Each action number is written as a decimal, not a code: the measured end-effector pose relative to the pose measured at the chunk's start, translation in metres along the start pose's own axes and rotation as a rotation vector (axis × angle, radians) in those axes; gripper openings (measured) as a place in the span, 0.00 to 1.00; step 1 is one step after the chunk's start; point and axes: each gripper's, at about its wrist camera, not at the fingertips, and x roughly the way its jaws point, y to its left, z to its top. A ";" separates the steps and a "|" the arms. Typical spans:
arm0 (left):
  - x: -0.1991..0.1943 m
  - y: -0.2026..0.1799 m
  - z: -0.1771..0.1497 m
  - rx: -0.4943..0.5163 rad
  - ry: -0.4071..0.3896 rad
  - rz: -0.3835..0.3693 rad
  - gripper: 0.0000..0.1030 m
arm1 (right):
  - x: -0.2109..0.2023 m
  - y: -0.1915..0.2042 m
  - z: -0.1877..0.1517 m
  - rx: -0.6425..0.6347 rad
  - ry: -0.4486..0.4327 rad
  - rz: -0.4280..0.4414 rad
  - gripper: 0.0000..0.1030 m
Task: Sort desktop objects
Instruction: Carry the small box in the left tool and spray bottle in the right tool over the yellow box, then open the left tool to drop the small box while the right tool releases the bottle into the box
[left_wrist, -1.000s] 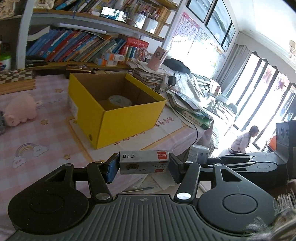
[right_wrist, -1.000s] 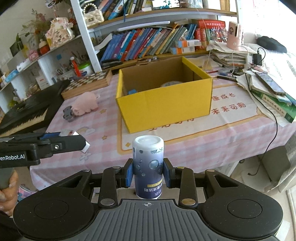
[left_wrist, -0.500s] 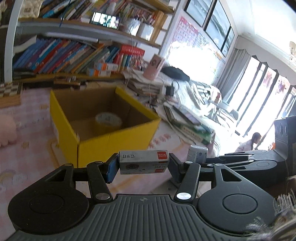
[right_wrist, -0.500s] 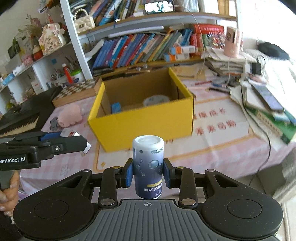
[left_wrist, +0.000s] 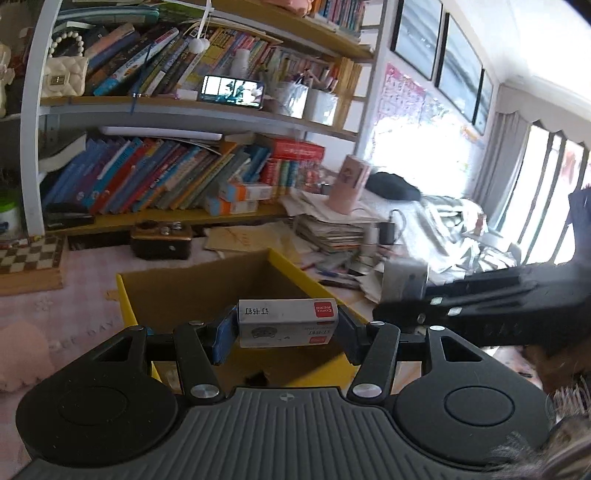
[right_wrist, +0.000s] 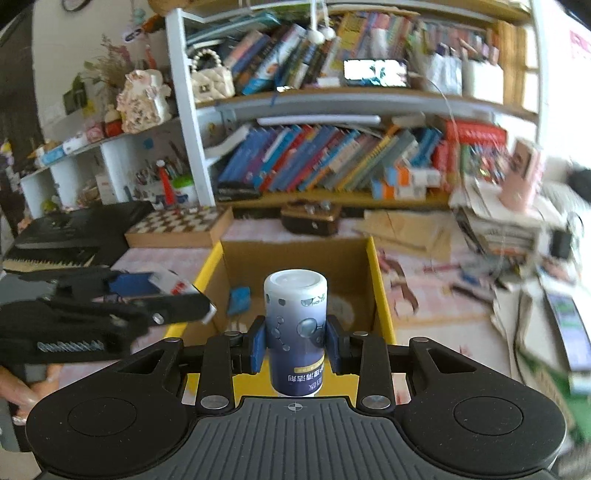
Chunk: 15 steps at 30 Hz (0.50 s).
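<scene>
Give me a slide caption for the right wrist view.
Right gripper holds a blue-and-white bottle over the open yellow box.

Both wrist views look forward and slightly down, close above the yellow box (bookshelf behind).

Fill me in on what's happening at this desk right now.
A person is sorting desk items into a yellow cardboard box, holding a tool in each hand. The left tool is shut on a small staples box, held over the open box. The right tool is shut on a white-capped blue bottle, also above the box. Nothing has been released yet. Already inside are a small blue item and what looks like a tape roll.
</scene>
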 end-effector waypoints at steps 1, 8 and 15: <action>0.006 0.000 0.001 0.013 0.004 0.013 0.52 | 0.004 -0.001 0.004 -0.013 -0.003 0.006 0.32; 0.066 0.008 0.001 0.115 0.113 0.093 0.52 | 0.056 -0.011 0.026 -0.068 0.032 0.062 0.32; 0.109 0.016 -0.009 0.123 0.218 0.124 0.52 | 0.114 -0.010 0.024 -0.163 0.137 0.097 0.32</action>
